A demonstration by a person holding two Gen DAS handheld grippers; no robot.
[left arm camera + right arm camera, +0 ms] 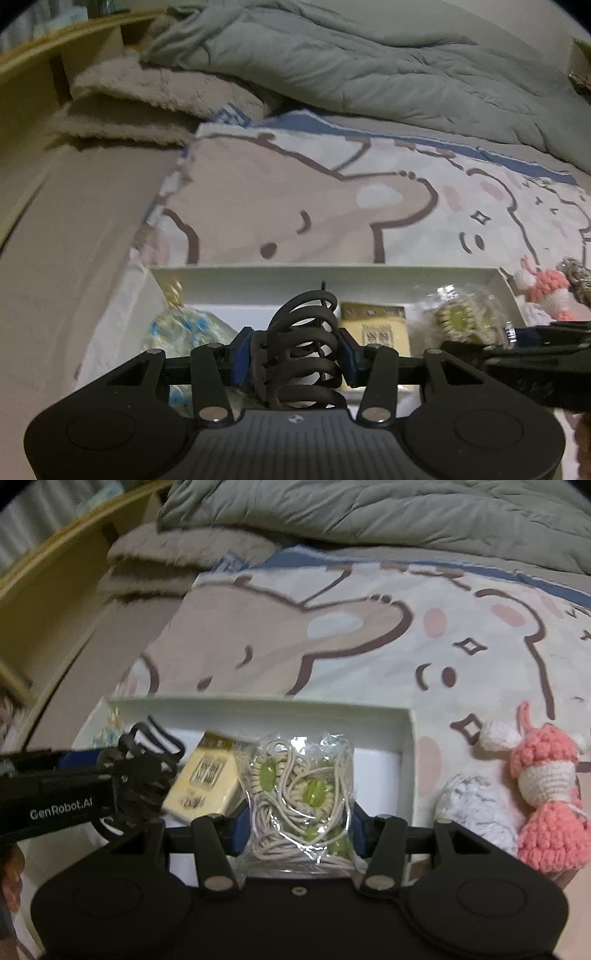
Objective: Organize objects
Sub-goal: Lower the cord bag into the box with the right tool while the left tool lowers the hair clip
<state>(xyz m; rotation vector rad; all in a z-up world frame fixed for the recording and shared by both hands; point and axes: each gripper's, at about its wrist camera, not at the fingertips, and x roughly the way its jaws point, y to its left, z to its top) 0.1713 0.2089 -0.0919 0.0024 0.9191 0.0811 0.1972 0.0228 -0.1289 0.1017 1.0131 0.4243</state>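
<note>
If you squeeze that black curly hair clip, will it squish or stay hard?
The black hair clip probably stays mostly hard: its curved teeth hold their shape between the left gripper jaws. It looks light, being mostly open loops. Those rounded, smooth teeth might slip or twist in the grip, so it could shift over the white box.

Both my wrist cameras look forward along my claws, close over the shared white box.
</note>
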